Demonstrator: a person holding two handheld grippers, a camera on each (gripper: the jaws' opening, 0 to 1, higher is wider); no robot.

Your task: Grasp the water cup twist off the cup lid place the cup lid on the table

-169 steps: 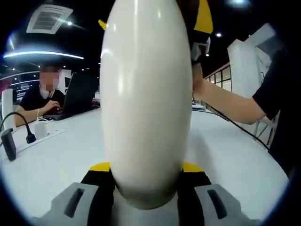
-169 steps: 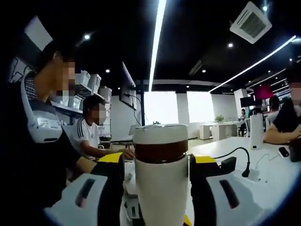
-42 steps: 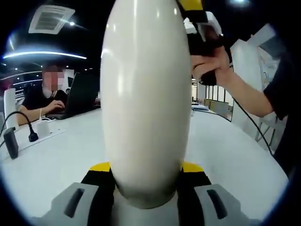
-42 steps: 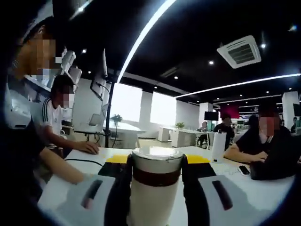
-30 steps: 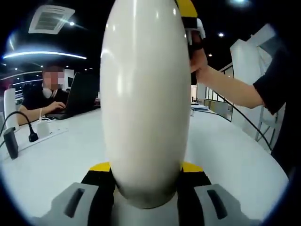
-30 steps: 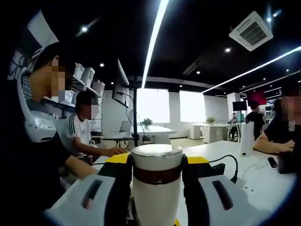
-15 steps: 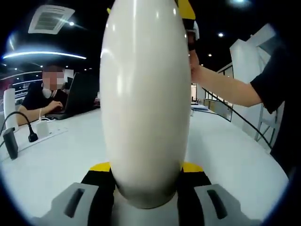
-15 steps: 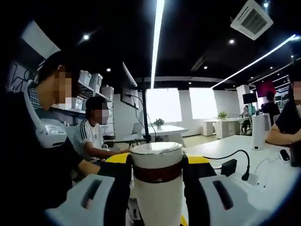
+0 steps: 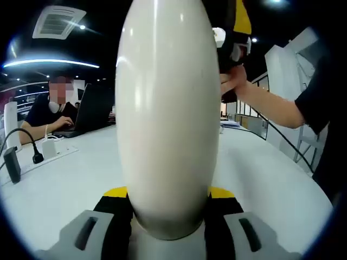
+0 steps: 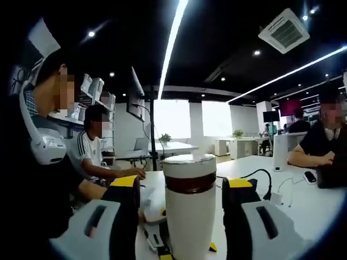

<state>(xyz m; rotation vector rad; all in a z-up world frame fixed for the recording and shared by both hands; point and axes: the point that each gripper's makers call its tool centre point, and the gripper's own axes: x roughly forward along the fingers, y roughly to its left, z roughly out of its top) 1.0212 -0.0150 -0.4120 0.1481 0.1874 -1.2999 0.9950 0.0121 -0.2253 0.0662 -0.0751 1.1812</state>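
Observation:
A white water cup (image 9: 168, 119) stands upright and very close in the left gripper view, with my left gripper (image 9: 168, 193) shut on its lower body. In the right gripper view the cup's white lid (image 10: 190, 165) sits above a brown band (image 10: 191, 183). My right gripper (image 10: 181, 182) is open around the lid, with a gap on each side between the jaws and the lid. The right gripper (image 9: 233, 32) also shows beside the cup's top, held by a hand (image 9: 234, 81). The left gripper's grey parts (image 10: 154, 238) show low beside the cup.
The white table (image 9: 65, 184) spreads around the cup. A power strip with a black cable (image 9: 46, 149) and a person at a laptop (image 9: 89, 111) lie to the left. A phone (image 10: 310, 176) and a white cylinder (image 10: 280, 151) sit near seated people.
The right gripper, which was shut on the lid while turning back and forth, has now opened, leaving gaps beside the lid. The left gripper still holds the cup still.

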